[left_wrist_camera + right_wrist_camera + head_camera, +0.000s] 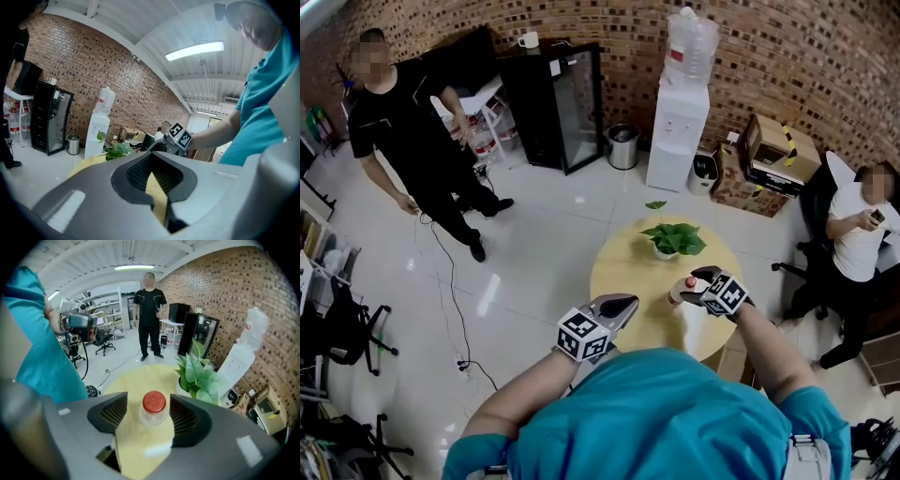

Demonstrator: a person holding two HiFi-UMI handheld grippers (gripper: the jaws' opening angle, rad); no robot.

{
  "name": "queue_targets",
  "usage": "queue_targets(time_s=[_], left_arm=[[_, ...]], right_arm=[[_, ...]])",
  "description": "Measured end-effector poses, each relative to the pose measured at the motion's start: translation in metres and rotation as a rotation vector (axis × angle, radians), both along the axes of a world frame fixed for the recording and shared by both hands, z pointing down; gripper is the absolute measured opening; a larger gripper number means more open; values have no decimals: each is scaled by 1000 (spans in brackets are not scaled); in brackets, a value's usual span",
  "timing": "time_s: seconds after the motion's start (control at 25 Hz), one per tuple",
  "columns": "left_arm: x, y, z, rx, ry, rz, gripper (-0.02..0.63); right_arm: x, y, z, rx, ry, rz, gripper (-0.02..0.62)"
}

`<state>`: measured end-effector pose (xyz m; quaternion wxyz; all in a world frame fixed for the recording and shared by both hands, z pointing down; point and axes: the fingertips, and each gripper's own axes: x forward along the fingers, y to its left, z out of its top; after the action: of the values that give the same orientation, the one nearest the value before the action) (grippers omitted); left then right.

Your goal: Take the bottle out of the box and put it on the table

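The bottle [152, 417] stands upright on the round table [628, 272], near its middle, with no box in view. Clear plastic body, red screw cap [153, 401]: judged light, smooth-walled and prone to denting under a hard squeeze. Grip the straight body below the shoulder, not the cap. A hold taken too high may tip the bottle.

The right gripper [694, 283] has its jaws spread wide with the bottle between them, and the pads are not pressing on it. The left gripper [628, 303] sits at 9 o'clock from the bottle, jaws together and empty. A potted plant [673, 239] stands at 12 o'clock, so keep clear of the leaves
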<state>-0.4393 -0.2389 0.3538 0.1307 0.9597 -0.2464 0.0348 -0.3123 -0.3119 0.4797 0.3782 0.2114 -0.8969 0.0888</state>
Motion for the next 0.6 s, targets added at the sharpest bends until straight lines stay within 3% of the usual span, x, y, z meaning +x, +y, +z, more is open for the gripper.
queue_targets(time_s=[0.16, 0.36, 0.48, 0.6], left_arm=[[-9, 7, -20, -16, 0, 3, 0], [-4, 20, -46, -26, 12, 24, 0], [4, 30, -51, -15, 20, 37, 0], [8, 32, -56, -4, 40, 35, 0]], right_arm=[[11, 5, -58, 70, -109, 96, 285], [47, 32, -166, 235, -380, 313, 280], [61, 62, -191, 243, -516, 386, 230], [64, 80, -192, 232, -571, 395, 191]])
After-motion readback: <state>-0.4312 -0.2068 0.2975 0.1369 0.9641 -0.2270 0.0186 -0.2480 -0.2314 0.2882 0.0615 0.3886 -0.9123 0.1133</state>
